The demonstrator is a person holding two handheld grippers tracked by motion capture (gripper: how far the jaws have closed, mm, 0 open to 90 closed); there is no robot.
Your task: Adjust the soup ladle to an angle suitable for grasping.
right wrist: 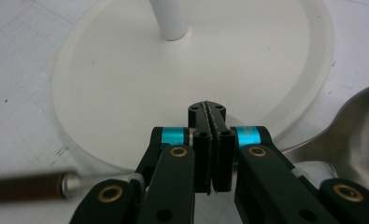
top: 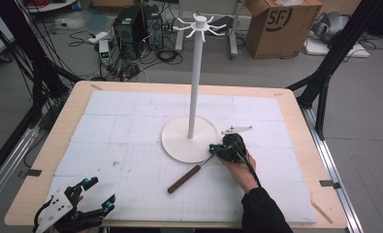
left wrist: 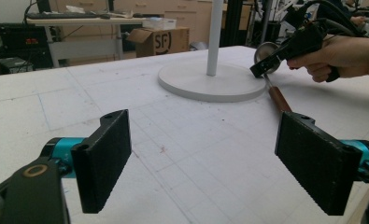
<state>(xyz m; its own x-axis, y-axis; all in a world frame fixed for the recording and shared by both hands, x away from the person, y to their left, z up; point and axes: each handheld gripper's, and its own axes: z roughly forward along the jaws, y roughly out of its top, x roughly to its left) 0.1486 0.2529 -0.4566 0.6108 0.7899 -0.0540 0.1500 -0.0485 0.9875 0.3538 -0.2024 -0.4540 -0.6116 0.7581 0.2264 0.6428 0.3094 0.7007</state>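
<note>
A ladle with a brown wooden handle (top: 184,178) lies on the white mat beside the round base (top: 177,141) of a white hook stand (top: 195,82). Its metal bowl (right wrist: 359,121) rests against the base's rim. My right gripper (top: 213,149) hovers low over the ladle's thin metal neck, pointing at the base, with its jaws pressed together and nothing between them (right wrist: 206,112). The neck runs under the gripper's body and is hidden there. My left gripper (top: 98,194) sits at the table's near left corner, open and empty (left wrist: 203,163), facing the stand (left wrist: 214,37) and the ladle handle (left wrist: 279,99).
The stand's top carries a ring of white hooks (top: 199,25). A wooden table edge (top: 48,145) frames the white mat. Beyond the table are a cardboard box (top: 281,26), computer gear (top: 131,26) and black frame legs (top: 325,73).
</note>
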